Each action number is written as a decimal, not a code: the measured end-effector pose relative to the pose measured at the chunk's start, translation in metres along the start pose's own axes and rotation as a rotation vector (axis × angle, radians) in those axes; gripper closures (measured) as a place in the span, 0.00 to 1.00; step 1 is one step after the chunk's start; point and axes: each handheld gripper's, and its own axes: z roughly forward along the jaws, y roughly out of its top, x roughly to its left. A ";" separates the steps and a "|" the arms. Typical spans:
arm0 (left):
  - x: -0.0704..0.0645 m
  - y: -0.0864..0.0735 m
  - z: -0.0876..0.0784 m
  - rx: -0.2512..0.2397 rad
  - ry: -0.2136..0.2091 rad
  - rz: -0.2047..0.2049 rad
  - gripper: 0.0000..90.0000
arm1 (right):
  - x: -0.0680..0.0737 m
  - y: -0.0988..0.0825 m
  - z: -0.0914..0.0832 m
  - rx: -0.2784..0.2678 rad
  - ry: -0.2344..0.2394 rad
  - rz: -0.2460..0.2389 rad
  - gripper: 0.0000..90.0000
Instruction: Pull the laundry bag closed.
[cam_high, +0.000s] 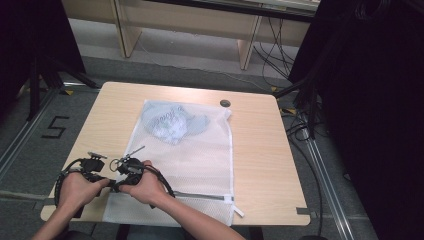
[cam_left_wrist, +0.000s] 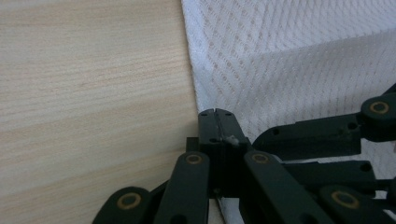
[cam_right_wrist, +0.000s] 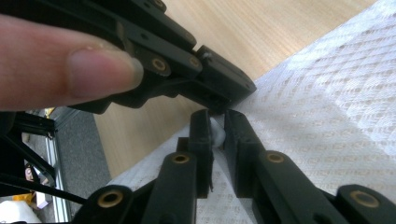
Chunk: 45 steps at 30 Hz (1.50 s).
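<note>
1. The white mesh laundry bag (cam_high: 190, 150) lies flat on the wooden surface (cam_high: 260, 150), with a pale blue garment (cam_high: 172, 122) inside its far end. Its zipper (cam_high: 210, 196) runs along the near edge.
2. The left gripper (cam_left_wrist: 215, 122) works at the bag's near-left edge. Its fingers (cam_left_wrist: 208, 128) are pressed together on a thin fold of mesh. Risk: the purchase is small, and any sideways tug could pull the fabric free.
3. The right gripper (cam_right_wrist: 215, 126) sits just beside the left one. Its fingers (cam_right_wrist: 238, 135) stand narrowly apart with a bunch of mesh between them; whether the pads already press on the fabric cannot be confirmed. Risk: if they close on one layer only, the bag lifts without opening.
4. The two grippers' fingers almost touch at the tips. Risk: a collision could knock the left grip loose or trap fabric between the tools.
5. A bare fingertip (cam_right_wrist: 84, 70) rests against the left gripper's linkage. Risk: a pinch if the linkage moves.
6. Risk: a hard pull on open-weave mesh may snag or tear it, or drag the whole bag and its garment across the surface toward the near edge.
</note>
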 end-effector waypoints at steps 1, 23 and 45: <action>0.000 0.000 0.000 0.000 0.000 0.000 1.00 | -0.001 0.000 0.000 -0.003 -0.017 -0.015 0.93; -0.007 -0.003 0.001 -0.030 0.027 0.047 1.00 | -0.003 -0.006 -0.006 -0.005 0.011 0.074 0.97; -0.005 -0.004 0.002 -0.036 0.021 0.050 1.00 | 0.000 -0.010 -0.021 0.022 -0.060 0.054 0.97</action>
